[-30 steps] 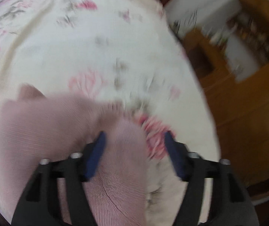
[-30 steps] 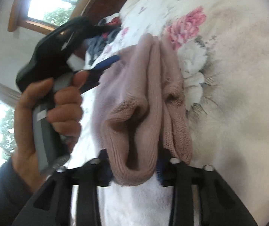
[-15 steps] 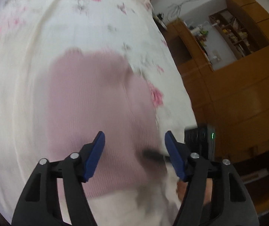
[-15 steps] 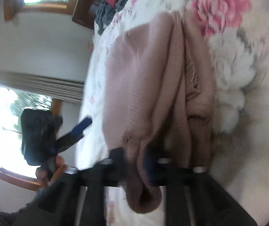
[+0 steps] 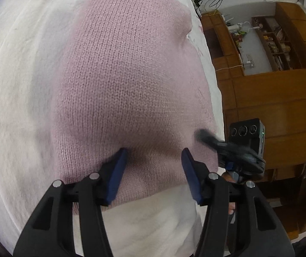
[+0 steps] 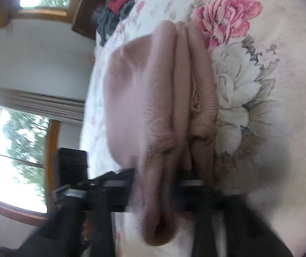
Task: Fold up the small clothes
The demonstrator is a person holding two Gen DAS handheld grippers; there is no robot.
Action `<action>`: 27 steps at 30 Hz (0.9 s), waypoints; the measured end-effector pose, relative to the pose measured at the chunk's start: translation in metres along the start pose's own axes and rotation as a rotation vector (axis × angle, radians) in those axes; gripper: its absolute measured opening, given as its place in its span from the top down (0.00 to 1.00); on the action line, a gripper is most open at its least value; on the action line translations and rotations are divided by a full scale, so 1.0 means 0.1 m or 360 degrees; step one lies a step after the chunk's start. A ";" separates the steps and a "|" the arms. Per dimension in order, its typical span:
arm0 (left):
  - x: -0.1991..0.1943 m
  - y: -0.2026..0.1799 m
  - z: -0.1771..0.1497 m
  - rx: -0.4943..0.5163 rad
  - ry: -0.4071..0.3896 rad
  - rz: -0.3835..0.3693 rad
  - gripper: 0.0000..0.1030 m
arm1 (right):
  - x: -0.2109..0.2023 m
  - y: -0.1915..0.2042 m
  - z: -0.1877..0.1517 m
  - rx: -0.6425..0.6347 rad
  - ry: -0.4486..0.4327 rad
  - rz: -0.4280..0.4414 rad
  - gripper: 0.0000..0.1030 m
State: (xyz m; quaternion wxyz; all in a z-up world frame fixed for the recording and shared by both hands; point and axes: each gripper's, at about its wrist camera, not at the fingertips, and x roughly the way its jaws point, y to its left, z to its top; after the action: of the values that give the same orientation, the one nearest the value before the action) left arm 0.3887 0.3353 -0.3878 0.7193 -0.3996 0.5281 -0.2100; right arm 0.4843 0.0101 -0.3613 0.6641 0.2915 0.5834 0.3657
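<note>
Pink knit garment (image 5: 129, 81) lies flat ahead of left gripper (image 5: 154, 171), jaws apart, empty. Right gripper (image 6: 163, 184) appears clamped on its bunched edge; fold should be laid square, then pressed flat.

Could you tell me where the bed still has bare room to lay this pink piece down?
Bare sheet lies left of the pink knit garment, and a floral stretch lies to its right in the right wrist view. It is crowded by the clothes pile near the headboard.

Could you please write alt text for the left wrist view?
The open left claw hovers over a pink knit garment lying flat on a white bedspread. The right claw is blurred at the garment's right edge, wooden cabinets behind.
</note>
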 end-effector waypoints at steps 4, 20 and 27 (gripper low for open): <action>-0.06 -0.24 0.02 0.0068 0.0023 -0.0087 0.49 | -0.17 -0.15 0.00 0.0008 -0.0072 -0.0105 0.90; -0.21 0.11 0.59 -0.0069 -0.0187 -0.0068 0.52 | -0.02 0.34 0.55 -0.0237 -0.0093 -0.0336 0.84; -0.34 -0.10 0.77 -0.0014 -0.0190 -0.0109 0.60 | -0.10 0.07 0.58 -0.0099 -0.0123 -0.0241 0.77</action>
State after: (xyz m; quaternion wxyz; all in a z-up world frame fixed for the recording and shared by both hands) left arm 0.4498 0.3808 -0.3500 0.7400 -0.4325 0.4712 -0.2080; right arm 0.5402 0.0075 -0.3414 0.7205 0.2397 0.5661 0.3208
